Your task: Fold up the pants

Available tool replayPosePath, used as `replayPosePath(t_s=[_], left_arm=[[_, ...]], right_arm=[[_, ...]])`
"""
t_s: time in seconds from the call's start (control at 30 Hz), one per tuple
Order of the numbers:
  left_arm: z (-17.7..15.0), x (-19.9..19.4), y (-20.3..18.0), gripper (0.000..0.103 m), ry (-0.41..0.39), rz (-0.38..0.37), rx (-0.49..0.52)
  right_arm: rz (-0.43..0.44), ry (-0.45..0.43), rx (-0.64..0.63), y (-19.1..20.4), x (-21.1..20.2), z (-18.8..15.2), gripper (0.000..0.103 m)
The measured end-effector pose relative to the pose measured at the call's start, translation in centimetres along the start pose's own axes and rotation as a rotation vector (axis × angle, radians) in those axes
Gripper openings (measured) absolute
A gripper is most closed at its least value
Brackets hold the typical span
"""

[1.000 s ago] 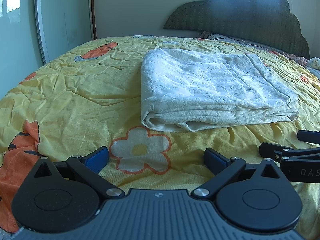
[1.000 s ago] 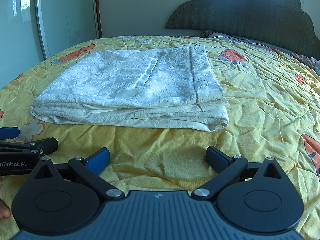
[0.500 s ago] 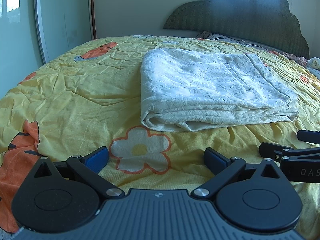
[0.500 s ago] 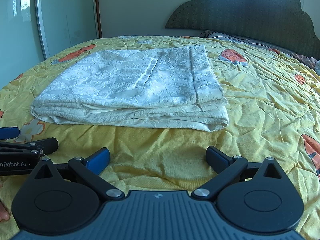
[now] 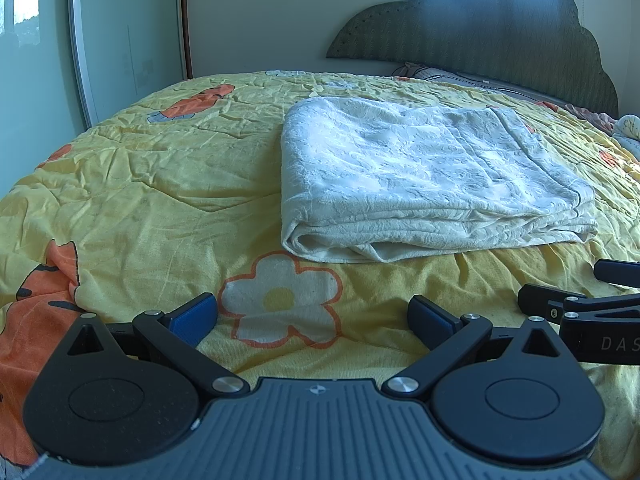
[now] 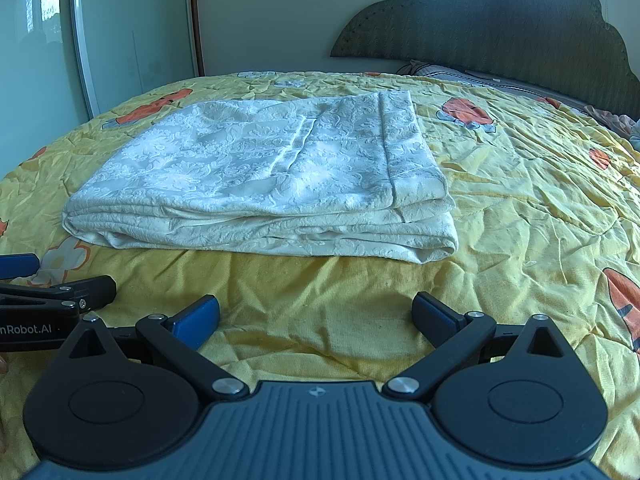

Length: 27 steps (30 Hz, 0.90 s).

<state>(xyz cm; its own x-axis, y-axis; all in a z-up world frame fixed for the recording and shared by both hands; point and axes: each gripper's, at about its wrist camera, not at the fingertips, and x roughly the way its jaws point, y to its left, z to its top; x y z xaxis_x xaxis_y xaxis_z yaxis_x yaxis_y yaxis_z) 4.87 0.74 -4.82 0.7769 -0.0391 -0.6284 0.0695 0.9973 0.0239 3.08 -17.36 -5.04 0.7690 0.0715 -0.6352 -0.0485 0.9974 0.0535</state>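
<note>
The white patterned pants [image 5: 424, 176] lie folded in a flat stack of layers on the yellow bedspread; they also show in the right wrist view [image 6: 260, 180]. My left gripper [image 5: 314, 316] is open and empty, low over the bedspread in front of the stack's near left corner. My right gripper [image 6: 316, 316] is open and empty, in front of the stack's near right half. Each gripper shows at the edge of the other's view: the right one [image 5: 592, 304] and the left one [image 6: 48, 292].
The yellow bedspread [image 5: 140, 200] with orange and flower prints covers the bed. A dark padded headboard [image 6: 500, 28] stands at the far end, with pillows [image 5: 440, 74] below it. A glass wardrobe door [image 5: 120, 40] stands to the left.
</note>
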Motion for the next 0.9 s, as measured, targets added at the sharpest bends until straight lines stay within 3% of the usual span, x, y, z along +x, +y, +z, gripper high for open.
replayPosePath(t_s=[0.9], left_arm=[[-0.01, -0.02, -0.04, 0.103, 0.000, 0.000, -0.001]], right_arm=[[0.002, -0.002, 0.006, 0.06, 0.03, 0.07, 0.103]])
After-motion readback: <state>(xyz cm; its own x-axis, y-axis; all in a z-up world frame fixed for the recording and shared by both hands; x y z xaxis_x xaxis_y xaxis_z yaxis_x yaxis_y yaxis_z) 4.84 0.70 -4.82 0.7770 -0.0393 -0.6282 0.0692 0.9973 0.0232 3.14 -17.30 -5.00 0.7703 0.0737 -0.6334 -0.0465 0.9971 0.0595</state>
